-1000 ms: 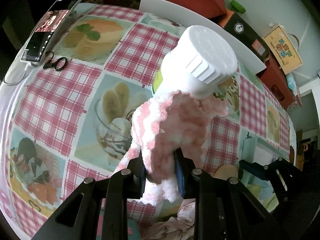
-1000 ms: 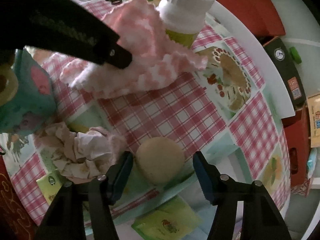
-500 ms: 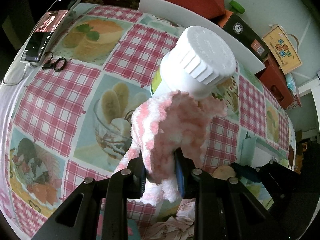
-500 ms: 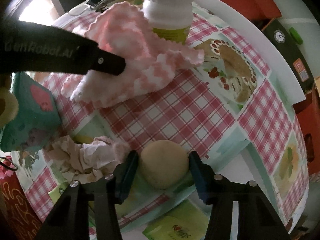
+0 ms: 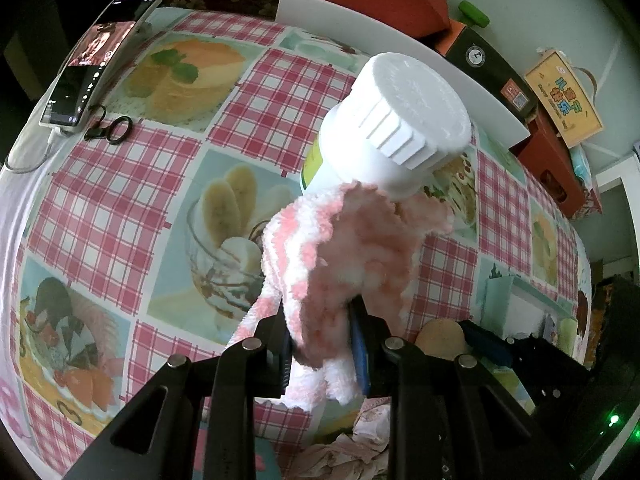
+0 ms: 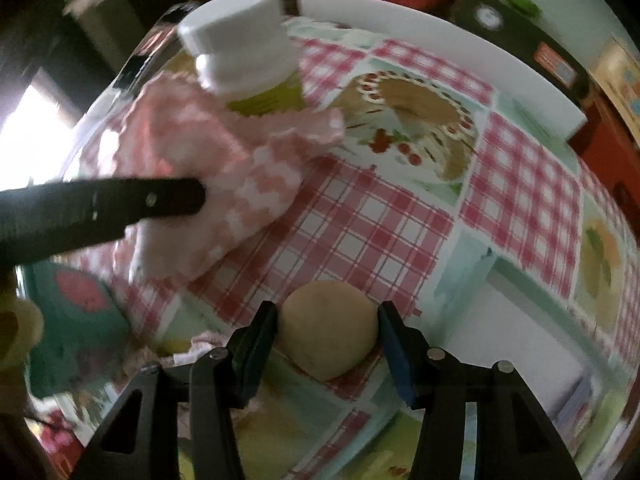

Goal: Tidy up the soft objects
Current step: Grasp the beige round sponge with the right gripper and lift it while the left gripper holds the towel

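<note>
1. The left gripper (image 5: 320, 344) has its black fingers (image 5: 276, 344) clamped on a fluffy pink-and-white cloth (image 5: 344, 256), a plush, striped weave that bunches up between the blue pads and droops past them.
2. The cloth's far edge touches a white plastic bottle (image 5: 396, 128) with a ribbed screw cap and a yellow-green label, standing on the surface (image 5: 120, 208).
3. The right gripper (image 6: 327, 336) brackets a tan ball (image 6: 328, 328), round, matte and faintly speckled; the fingers (image 6: 260, 336) sit against its sides, seemingly pressing it, though motion blur keeps the contact uncertain.
4. The ball rests on the surface, close to its near edge, on a glossy oilcloth of red-and-white checks and printed dessert panels.
5. From the right wrist view, the cloth spreads in a soft fan from the left gripper's dark finger toward the bottle, well apart from the ball.
6. Crumpled pale tissue (image 5: 352, 452) lies in wrinkled folds near the left gripper's base.
7. A teal box (image 6: 76, 320) with a red patch sits at the surface's left, blurred.
8. At the far left corner, a smartphone (image 5: 96, 60) with a lit screen lies flat beside small black scissors (image 5: 110, 132).
9. A flat white board (image 5: 400, 52) lines the surface's far edge.
</note>
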The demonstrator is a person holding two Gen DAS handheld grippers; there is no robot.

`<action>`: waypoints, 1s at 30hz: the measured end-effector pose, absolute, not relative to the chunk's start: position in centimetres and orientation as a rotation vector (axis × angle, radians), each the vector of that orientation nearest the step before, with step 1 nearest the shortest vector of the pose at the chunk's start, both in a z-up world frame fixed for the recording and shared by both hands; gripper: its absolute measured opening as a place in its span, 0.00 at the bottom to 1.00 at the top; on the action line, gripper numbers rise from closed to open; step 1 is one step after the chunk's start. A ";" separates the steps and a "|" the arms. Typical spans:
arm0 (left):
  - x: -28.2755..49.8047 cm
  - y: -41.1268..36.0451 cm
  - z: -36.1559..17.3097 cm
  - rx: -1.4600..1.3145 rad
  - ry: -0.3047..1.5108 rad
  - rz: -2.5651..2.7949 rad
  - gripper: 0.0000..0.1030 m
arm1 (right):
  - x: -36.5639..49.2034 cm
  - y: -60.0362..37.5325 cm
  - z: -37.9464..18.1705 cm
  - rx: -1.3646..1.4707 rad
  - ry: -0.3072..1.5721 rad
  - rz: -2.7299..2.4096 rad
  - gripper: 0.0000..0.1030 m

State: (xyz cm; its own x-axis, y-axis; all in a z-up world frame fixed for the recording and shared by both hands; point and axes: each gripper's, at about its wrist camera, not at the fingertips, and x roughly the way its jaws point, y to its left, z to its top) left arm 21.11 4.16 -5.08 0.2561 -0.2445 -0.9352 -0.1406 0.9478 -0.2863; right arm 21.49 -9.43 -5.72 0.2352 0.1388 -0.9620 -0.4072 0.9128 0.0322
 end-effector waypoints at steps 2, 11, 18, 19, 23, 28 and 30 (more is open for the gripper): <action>21.1 4.3 -5.1 -0.342 1.318 -0.074 0.25 | 21.7 -9.8 -5.5 -0.206 1.284 0.356 0.53; 21.1 4.3 -4.7 -0.339 1.302 -0.077 0.25 | 21.3 -12.5 -4.2 0.005 1.240 0.327 0.53; 20.7 4.5 -3.8 -0.341 1.278 -0.077 0.24 | 19.2 -12.9 -2.0 0.089 1.172 0.312 0.53; 20.7 4.6 -3.6 -0.341 1.273 -0.077 0.24 | 19.0 -12.9 -1.7 0.094 1.161 0.309 0.53; 20.5 4.7 -2.9 -0.344 1.255 -0.083 0.24 | 17.4 -12.6 -0.7 0.107 1.121 0.293 0.53; 20.1 4.4 -1.5 -0.349 1.218 -0.112 0.23 | 15.7 -12.4 0.2 0.125 1.078 0.275 0.53; 19.9 4.1 -0.9 -0.355 1.203 -0.129 0.23 | 15.3 -12.8 0.9 0.134 1.056 0.265 0.53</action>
